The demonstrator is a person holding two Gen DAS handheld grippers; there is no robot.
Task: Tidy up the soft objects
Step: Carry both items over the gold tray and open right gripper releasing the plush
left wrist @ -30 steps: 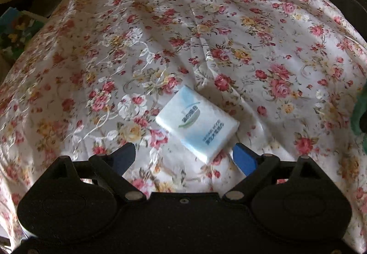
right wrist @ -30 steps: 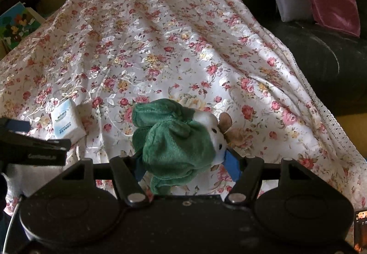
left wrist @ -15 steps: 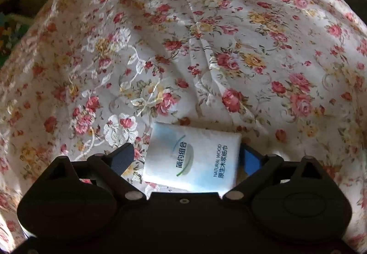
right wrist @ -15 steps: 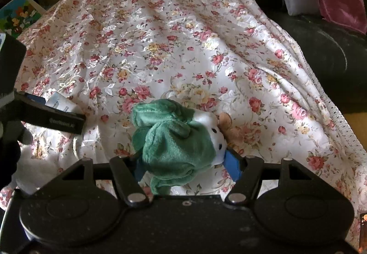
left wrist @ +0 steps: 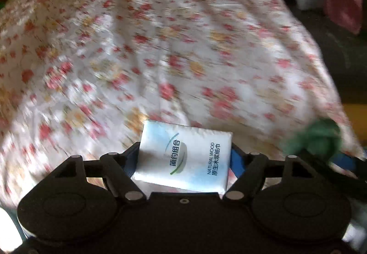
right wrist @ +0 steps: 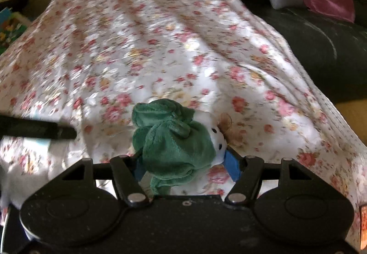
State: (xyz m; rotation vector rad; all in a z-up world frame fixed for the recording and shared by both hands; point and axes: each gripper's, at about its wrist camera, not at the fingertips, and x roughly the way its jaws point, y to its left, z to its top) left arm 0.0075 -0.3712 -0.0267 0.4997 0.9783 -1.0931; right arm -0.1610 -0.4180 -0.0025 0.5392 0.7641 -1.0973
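The tissue pack (left wrist: pixel 183 158) is being held crosswise between the closed-in jaws of the left hand-held gripper (left wrist: pixel 183 162), above the floral bedspread (left wrist: pixel 160 58), while the green plush toy (right wrist: pixel 170 141) is being clamped in the right hand-held gripper (right wrist: pixel 187 162), just to its right.
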